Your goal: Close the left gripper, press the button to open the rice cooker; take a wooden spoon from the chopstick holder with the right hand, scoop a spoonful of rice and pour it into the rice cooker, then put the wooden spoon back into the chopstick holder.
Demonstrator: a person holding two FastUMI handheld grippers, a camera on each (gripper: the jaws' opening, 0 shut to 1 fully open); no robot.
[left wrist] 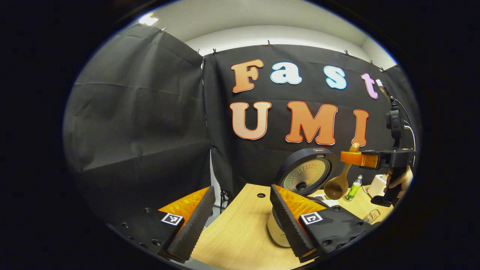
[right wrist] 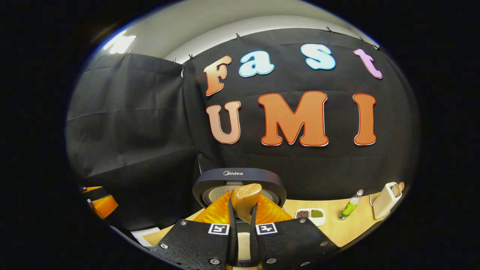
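Spoon is what my right gripper has clamped: in the right gripper view both fingers press on the wooden handle, and its rounded end stands up between them. Just ahead of this gripper I see the rice cooker with its lid raised. Farther to the right of the gripper, on the table, there are a small tray of grains, a green bottle and the pale chopstick holder. In the left gripper view I see my left gripper low above the table with its fingers wide apart, nothing between them. Beyond its right finger the cooker lid stands upright. To the right of it the right gripper is held level by a hand, and the spoon bowl hangs down from it, near the lid.
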